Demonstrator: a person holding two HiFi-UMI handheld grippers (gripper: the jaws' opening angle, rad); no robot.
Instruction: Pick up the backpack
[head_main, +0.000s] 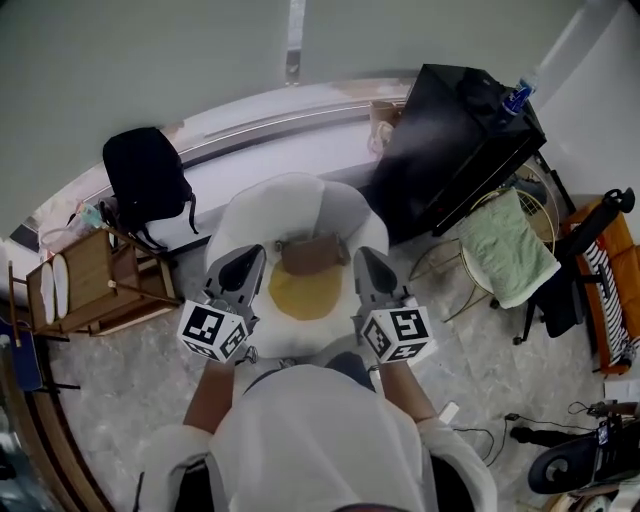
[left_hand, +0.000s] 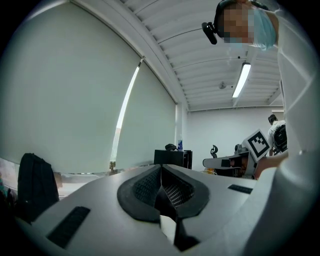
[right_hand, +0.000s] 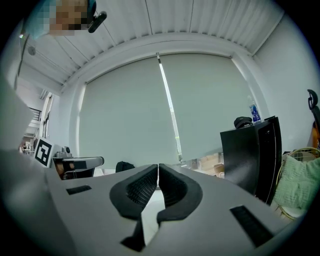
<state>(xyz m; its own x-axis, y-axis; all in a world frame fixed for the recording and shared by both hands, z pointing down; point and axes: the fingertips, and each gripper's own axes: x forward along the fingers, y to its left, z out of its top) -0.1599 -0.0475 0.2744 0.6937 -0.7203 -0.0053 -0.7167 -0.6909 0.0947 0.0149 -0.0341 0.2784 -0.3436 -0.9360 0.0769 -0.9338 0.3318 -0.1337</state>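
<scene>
Head view: backpack (head_main: 147, 180) upright, long axis vertical; left tongs (head_main: 248, 256), right tongs (head_main: 363, 255) together, empty.

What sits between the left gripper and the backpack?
Head view: only the white seat rim and bare floor separate the left gripper from the backpack.

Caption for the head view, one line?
Left gripper and right gripper, both shut and empty, over a white chair; backpack stands untouched by the wall.
</scene>
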